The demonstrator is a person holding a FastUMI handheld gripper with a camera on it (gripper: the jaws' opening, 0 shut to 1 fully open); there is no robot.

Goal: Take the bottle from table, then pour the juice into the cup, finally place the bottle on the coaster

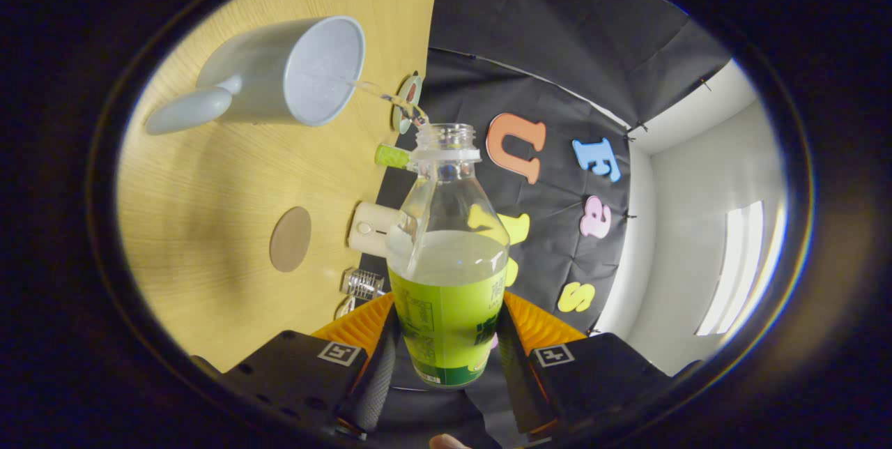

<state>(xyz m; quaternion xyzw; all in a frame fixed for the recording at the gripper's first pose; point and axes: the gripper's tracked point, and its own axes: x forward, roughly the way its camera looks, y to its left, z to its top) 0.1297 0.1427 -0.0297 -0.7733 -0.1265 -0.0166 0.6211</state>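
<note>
My gripper (446,337) is shut on a clear plastic bottle (446,254) with a green label, both fingers pressing its lower body. The bottle is uncapped and tipped over sideways toward the table. A thin stream of clear juice (383,95) runs from its mouth into the pale grey-blue cup (293,72), which stands on the wooden table (209,226) beyond the bottle's mouth. The bottle holds liquid to about its shoulder. A round brown coaster (290,239) lies on the table, nearer to my fingers than the cup is.
Along the table's far edge, by the black cloth wall, stand a small green object (392,155), a cream-coloured device (369,228), a small clear glass item (362,284) and a round disc (407,102). A white wall and a bright window (739,268) lie past the cloth.
</note>
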